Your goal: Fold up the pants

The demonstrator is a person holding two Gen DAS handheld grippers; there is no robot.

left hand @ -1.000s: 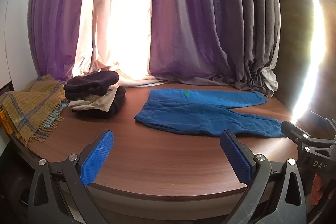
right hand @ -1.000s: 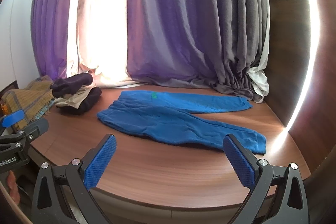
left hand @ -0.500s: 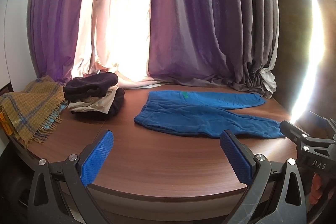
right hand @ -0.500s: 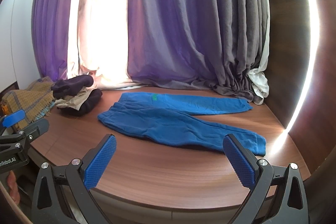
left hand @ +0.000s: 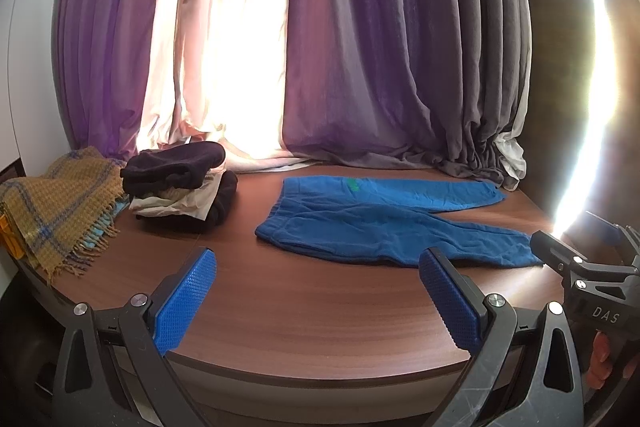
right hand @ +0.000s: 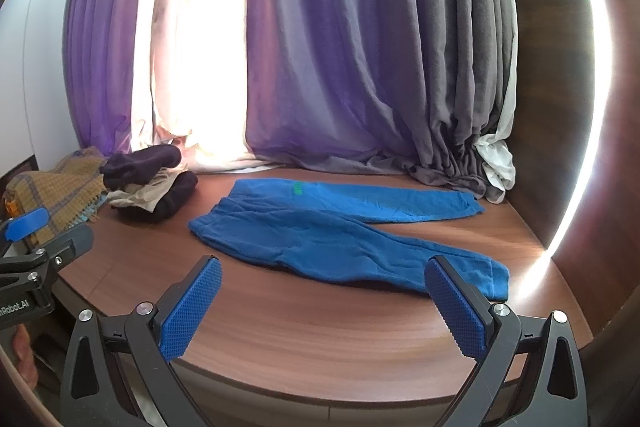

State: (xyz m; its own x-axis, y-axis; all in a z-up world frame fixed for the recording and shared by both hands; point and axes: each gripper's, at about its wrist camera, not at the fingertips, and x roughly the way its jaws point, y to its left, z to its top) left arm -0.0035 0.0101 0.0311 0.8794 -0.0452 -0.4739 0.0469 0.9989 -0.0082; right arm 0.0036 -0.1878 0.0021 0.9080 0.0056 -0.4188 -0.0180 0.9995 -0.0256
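On the counter (left hand: 320, 307) the pants (left hand: 384, 223) lie flat, right of the clothes pile (left hand: 180, 183); left gripper (left hand: 316, 299) and right gripper (right hand: 320, 307) hover near them, both wide and holding nothing.

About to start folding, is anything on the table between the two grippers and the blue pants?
Nothing visible: only bare table lies between each open gripper and the blue pants. The clothes pile sits off to the left.

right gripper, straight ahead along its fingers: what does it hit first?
Probably the blue pants: their near leg lies across the line ahead of the open right gripper. Bare table comes before them. Height above the table is unclear, so it might pass over toward the curtain.
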